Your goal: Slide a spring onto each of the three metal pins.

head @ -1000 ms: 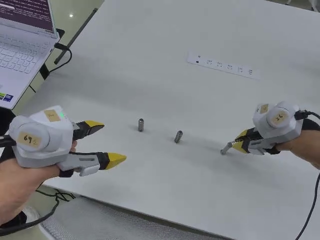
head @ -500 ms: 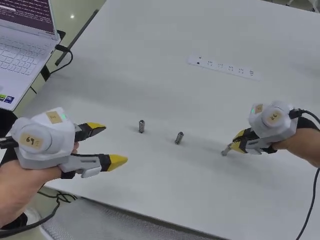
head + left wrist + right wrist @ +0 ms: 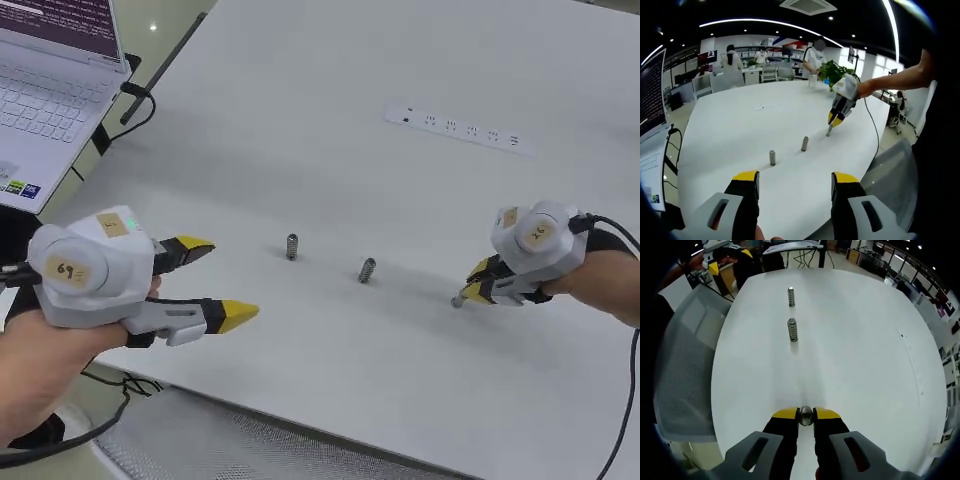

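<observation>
Two metal pins stand upright on the white table (image 3: 330, 150), each wrapped in a spring: one pin (image 3: 292, 246) (image 3: 772, 157) (image 3: 791, 296) on the left, the other pin (image 3: 367, 270) (image 3: 804, 143) (image 3: 792, 329) to its right. Further right, my right gripper (image 3: 476, 287) (image 3: 806, 415) (image 3: 836, 120) is shut on a third spring (image 3: 459, 298) (image 3: 806, 416) (image 3: 829, 131), which tilts down with its tip on the table. My left gripper (image 3: 218, 279) (image 3: 794, 177) hovers open near the table's front left edge, nothing between its fingers.
A laptop (image 3: 50, 90) sits at the far left with a black cable (image 3: 140, 100) beside it. A white power strip (image 3: 460, 130) lies at the back of the table. A mesh chair (image 3: 250, 445) is below the front edge. People stand far off in the room.
The head camera has shifted a little. My right gripper has edged slightly left, still shut on the tilted spring. My left gripper stays open in place.
</observation>
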A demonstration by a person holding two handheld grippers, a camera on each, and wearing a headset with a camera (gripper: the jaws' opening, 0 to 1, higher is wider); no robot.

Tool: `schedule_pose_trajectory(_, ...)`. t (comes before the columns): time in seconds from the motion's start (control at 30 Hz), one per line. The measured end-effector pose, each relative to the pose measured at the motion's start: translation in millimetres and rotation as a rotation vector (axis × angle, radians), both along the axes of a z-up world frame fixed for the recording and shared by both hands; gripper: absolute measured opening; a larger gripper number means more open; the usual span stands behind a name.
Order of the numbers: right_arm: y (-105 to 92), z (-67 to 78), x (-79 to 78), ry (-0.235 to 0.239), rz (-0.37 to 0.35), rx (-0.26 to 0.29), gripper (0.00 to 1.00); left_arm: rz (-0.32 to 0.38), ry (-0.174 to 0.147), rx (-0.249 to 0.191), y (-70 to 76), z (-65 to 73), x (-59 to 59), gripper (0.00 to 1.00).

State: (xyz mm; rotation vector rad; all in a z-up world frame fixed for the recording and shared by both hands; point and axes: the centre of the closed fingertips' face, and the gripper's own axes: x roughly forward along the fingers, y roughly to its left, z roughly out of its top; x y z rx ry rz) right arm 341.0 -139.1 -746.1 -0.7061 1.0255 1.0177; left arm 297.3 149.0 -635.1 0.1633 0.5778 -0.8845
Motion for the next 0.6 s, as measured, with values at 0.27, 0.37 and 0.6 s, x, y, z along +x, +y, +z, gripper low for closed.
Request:
schedule_pose_trajectory(0.27,1.7,-5.7,-1.5,0.008,0.018,-0.015,0.09,0.005,-0.002,0.0,-0.3,1.4,0.7,0.54)
schedule_pose_trajectory(0.37,2.1,-7.7,-0.9,0.011,0.022,-0.017,0.09,0.006,-0.004,-0.005,-0.7,3.9,2.0,0.54)
schedule_pose_trajectory(0.6,2.0,-13.7,-2.5,0.019,0.038,-0.032,0.09,0.012,-0.006,-0.011,-0.3,6.8,4.2,0.56)
